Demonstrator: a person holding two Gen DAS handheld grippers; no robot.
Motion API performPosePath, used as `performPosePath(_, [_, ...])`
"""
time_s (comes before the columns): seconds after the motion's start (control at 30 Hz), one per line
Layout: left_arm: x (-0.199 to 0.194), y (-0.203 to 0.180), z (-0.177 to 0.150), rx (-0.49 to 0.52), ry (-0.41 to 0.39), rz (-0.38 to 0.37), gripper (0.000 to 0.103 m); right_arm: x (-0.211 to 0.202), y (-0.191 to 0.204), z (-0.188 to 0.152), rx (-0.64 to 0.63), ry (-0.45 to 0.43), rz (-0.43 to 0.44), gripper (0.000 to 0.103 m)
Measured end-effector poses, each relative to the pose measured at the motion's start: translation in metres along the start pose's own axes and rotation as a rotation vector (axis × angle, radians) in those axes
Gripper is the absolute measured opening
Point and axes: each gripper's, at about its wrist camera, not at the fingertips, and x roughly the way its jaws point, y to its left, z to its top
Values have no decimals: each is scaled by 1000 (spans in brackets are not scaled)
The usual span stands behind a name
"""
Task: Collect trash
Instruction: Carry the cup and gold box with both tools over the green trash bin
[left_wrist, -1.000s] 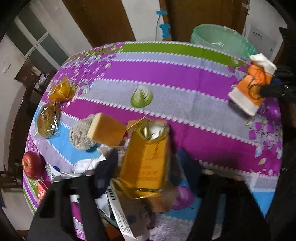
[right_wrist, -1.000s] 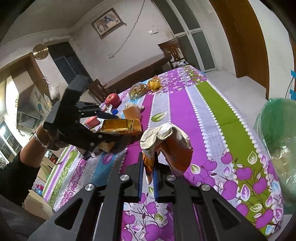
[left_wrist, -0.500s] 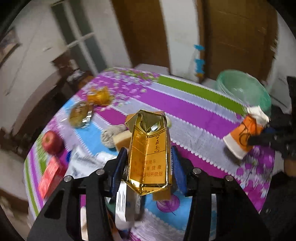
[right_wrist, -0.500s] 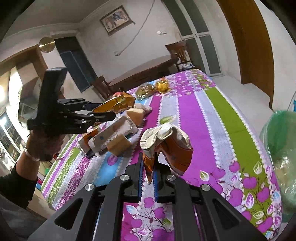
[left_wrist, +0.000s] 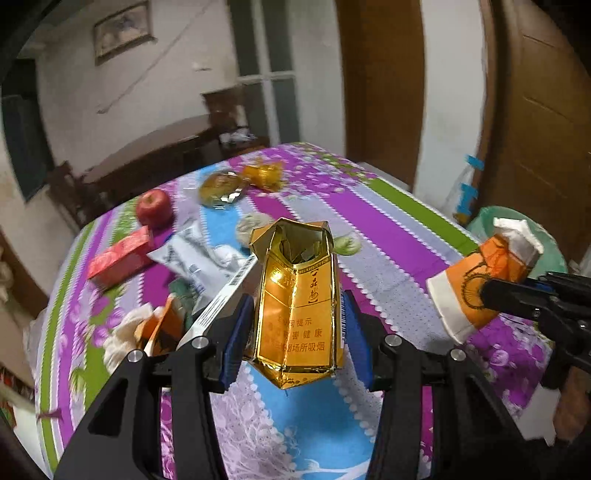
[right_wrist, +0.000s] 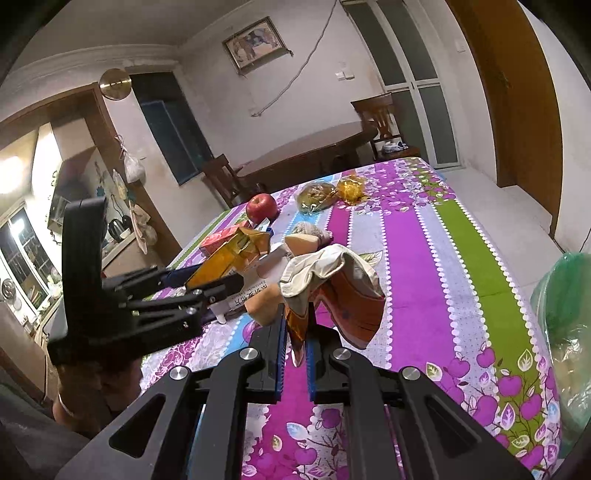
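My left gripper (left_wrist: 297, 332) is shut on an open gold cigarette pack (left_wrist: 299, 310), held upright above the table with the blue pads pressing its sides. The right wrist view shows that same gold cigarette pack (right_wrist: 229, 258) in the left gripper (right_wrist: 210, 291) at the left. A crushed orange paper cup with white tissue in it (right_wrist: 343, 291) is pinched by its rim in my shut right gripper (right_wrist: 295, 343). In the left wrist view the orange paper cup (left_wrist: 480, 280) hangs from the right gripper (left_wrist: 513, 295) at the right. A bin lined with a green bag (right_wrist: 565, 314) stands off the table's right edge.
On the purple striped tablecloth (left_wrist: 388, 221) lie an apple (left_wrist: 154, 212), a red box (left_wrist: 122, 256), a white wrapper (left_wrist: 195, 258), bagged food (left_wrist: 221, 186), a gold wrapper (left_wrist: 264, 173) and a second crumpled orange cup (left_wrist: 162, 328). A dark wooden table and chairs stand behind.
The left gripper has rolled upright and risen with the gold pack, which now clears the litter heap. The right gripper has lifted slightly, still holding the cup.
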Motion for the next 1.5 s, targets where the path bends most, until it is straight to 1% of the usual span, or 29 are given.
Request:
performPosePath(0.1, [-2, -7, -8, -7, -29, 87, 46, -3, 0, -4, 12, -1, -12, 10])
performPosePath(0.17, [-1, -9, -9, -16, -34, 109, 46, -6, -1, -5, 18, -3, -26, 10])
performPosePath(0.37, [-2, -16, -8, -16, -44, 116, 46, -22, -3, -6, 15, -28, -59, 10])
performPosePath(0.53, [-2, -27, 4, 3, -63, 106, 46, -46, -5, -1, -14, -68, -97, 10])
performPosePath(0.67, [1, -43, 19, 27, -79, 78, 46, -67, -18, 7, -25, -98, -155, 10])
performPosePath(0.73, [4, -57, 30, 50, -85, 57, 46, -78, -28, 11, -27, -112, -189, 10])
performPosePath(0.87, [13, -89, 49, 99, -95, -5, 46, -109, -56, 21, -38, -145, -294, 10])
performPosePath(0.9, [16, -102, 56, 116, -96, -27, 46, -117, -63, 24, -40, -152, -321, 10])
performPosePath(1.03, [27, -141, 74, 181, -105, -81, 46, -150, -97, 35, -43, -159, -437, 10])
performPosePath(1.1, [33, -167, 85, 221, -117, -105, 46, -164, -115, 38, -40, -151, -481, 10])
performPosePath(1.27, [49, -221, 101, 294, -127, -164, 46, -193, -171, 48, -15, -97, -591, 10])
performPosePath(1.4, [63, -257, 107, 345, -114, -204, 46, -211, -219, 54, 37, -38, -630, 10])
performPosePath(1.5, [72, -281, 110, 387, -105, -224, 46, -217, -249, 57, 70, 12, -655, 10])
